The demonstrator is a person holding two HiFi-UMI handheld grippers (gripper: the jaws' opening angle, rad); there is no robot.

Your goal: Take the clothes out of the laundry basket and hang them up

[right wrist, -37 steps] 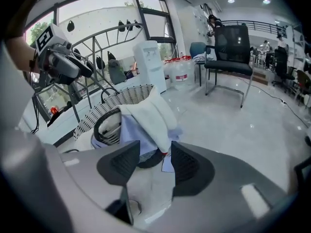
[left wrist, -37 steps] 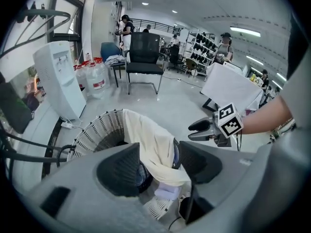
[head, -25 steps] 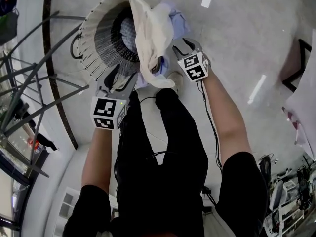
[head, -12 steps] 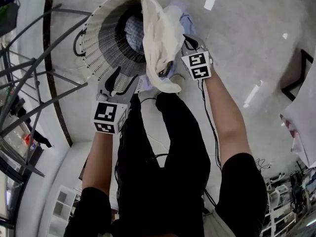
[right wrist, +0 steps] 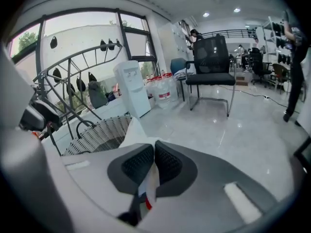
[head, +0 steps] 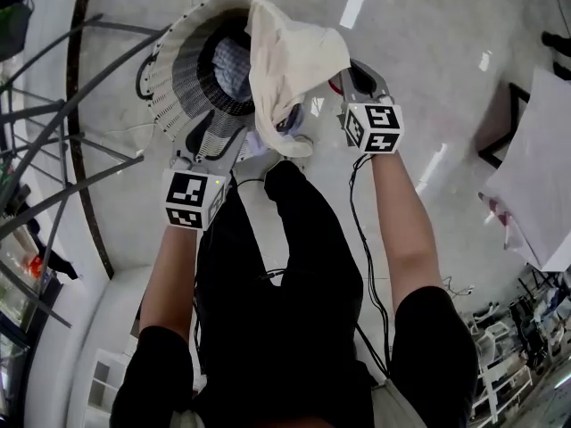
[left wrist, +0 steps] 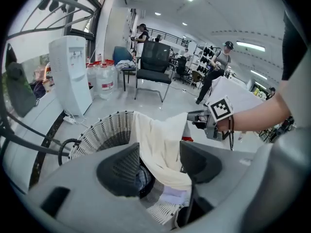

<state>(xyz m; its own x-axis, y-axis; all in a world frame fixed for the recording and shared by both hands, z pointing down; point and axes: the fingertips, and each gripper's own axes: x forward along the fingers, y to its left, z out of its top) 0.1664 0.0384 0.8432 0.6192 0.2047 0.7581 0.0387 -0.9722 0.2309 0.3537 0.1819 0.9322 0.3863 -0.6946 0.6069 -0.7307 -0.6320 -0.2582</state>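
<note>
right gripper (right wrist: 153, 165) is pinched tight on the cloth (head: 290, 61), which drapes off the basket (head: 165, 74) rim at 12 o'clock. left gripper (left wrist: 158, 161) gapes wide, empty, at 10. cloth looks light, floppy; best gripped at the hem or shoulder, probably.

Black short-sleeved top (head: 426, 324), black trousers (head: 299, 266). Left gripper (left wrist: 158, 165) and right gripper (right wrist: 153, 163): grey housings, black-and-white marker cubes (head: 189, 201). Black cable (head: 364, 239) runs from right unit.
</note>
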